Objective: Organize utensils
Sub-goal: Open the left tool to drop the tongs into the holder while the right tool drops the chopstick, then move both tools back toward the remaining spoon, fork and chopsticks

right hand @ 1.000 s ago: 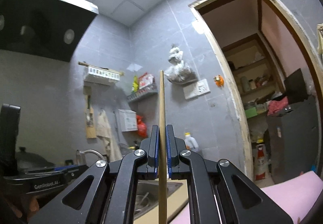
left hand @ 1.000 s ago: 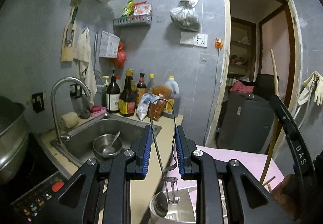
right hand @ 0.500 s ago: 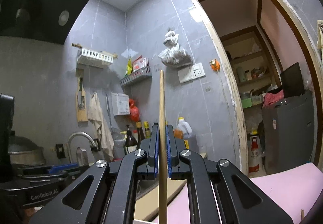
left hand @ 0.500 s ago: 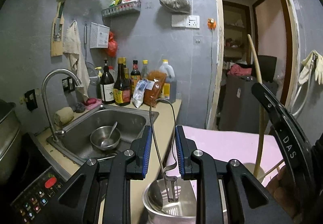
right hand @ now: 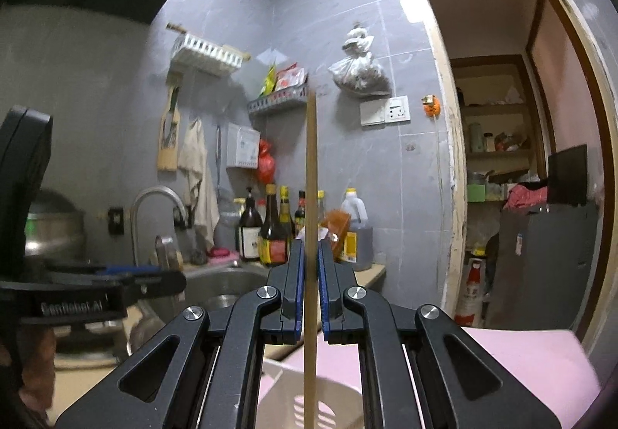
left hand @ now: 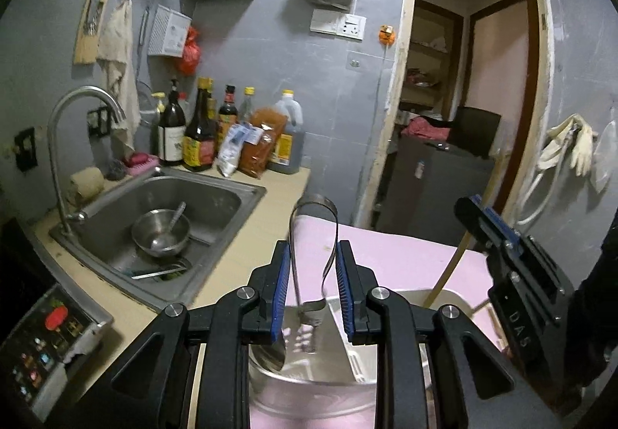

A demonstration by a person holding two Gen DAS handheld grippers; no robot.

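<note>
Bent steel tongs [left hand: 313, 259], upright, clamped between the pads of the left gripper [left hand: 312, 288], tips down inside the round steel pot [left hand: 309, 386]. Long wooden chopstick [right hand: 310, 220], upright, pinched tight in the right gripper [right hand: 310, 288], just beside that pot, over the white slotted plastic holder [right hand: 309, 406]. Pot on pink cloth [left hand: 394, 259], near the steel sink [left hand: 216, 193].

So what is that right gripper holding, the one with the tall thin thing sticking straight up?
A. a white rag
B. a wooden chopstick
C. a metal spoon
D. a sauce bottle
B: the right gripper is shut on a thin wooden chopstick that stands upright between its blue pads, rising in front of the bottles by the wall.
</note>
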